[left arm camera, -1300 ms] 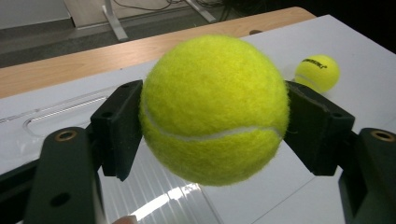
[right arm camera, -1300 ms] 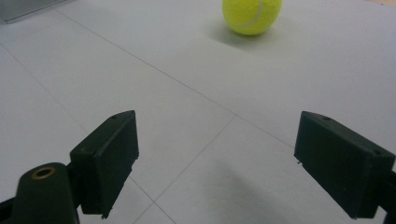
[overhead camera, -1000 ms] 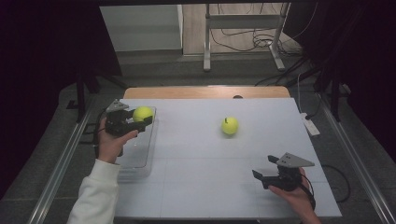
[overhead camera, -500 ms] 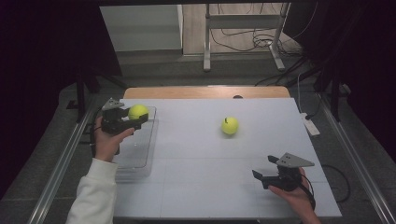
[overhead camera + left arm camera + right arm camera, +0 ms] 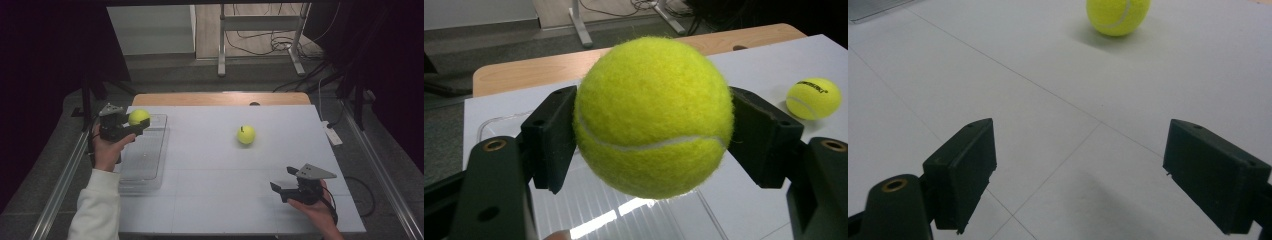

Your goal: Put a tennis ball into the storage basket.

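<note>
Yellow ball (image 5: 651, 117) clamped in left claw (image 5: 651, 130); high view: right claw (image 5: 285, 180) released.

A bright yellow tennis ball (image 5: 653, 116) sits clamped between the two black jaws of the left tool (image 5: 651, 135), one pad pressing on each side. Below it lies a clear plastic tray (image 5: 624, 212) on the white worktop (image 5: 764, 65). A second tennis ball (image 5: 813, 98) rests on the worktop at the far right, well apart, with dark lettering on it
</note>
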